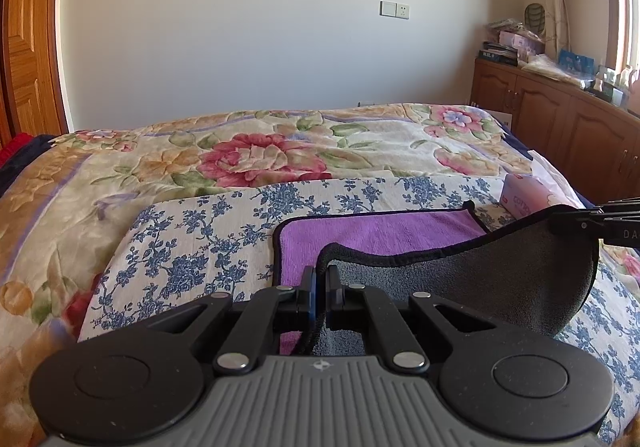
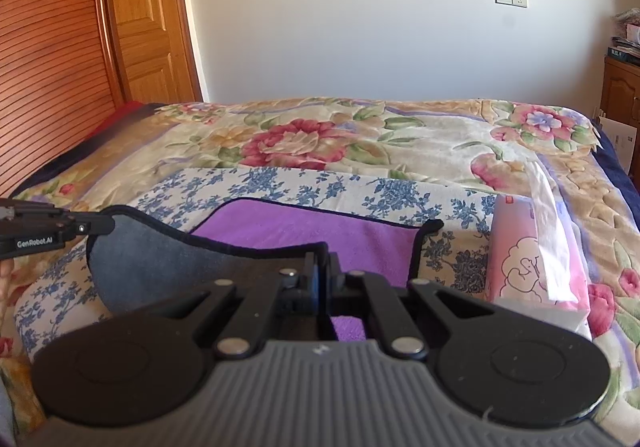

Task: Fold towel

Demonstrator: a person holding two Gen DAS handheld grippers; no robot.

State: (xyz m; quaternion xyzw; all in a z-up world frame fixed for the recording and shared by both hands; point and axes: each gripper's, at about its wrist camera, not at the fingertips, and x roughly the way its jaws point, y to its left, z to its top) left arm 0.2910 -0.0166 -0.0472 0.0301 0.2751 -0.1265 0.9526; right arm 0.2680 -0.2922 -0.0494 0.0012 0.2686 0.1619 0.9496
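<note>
A towel, purple (image 1: 380,235) on one face and grey (image 1: 480,279) on the other with black trim, lies on a blue-flowered cloth (image 1: 192,247) on the bed. Its near edge is lifted, grey side up, sagging between both grippers. My left gripper (image 1: 321,279) is shut on the near left corner. My right gripper (image 2: 323,267) is shut on the near right corner; it also shows at the right edge of the left wrist view (image 1: 592,223). In the right wrist view the purple face (image 2: 320,231) lies flat beyond, and the left gripper (image 2: 96,226) holds the grey flap (image 2: 160,267).
A pink tissue pack (image 2: 528,259) lies right of the towel. The floral bedspread (image 1: 260,155) covers the bed. A wooden headboard (image 2: 44,87) stands at the left, a wooden cabinet (image 1: 560,119) with clutter at the right, and a white wall behind.
</note>
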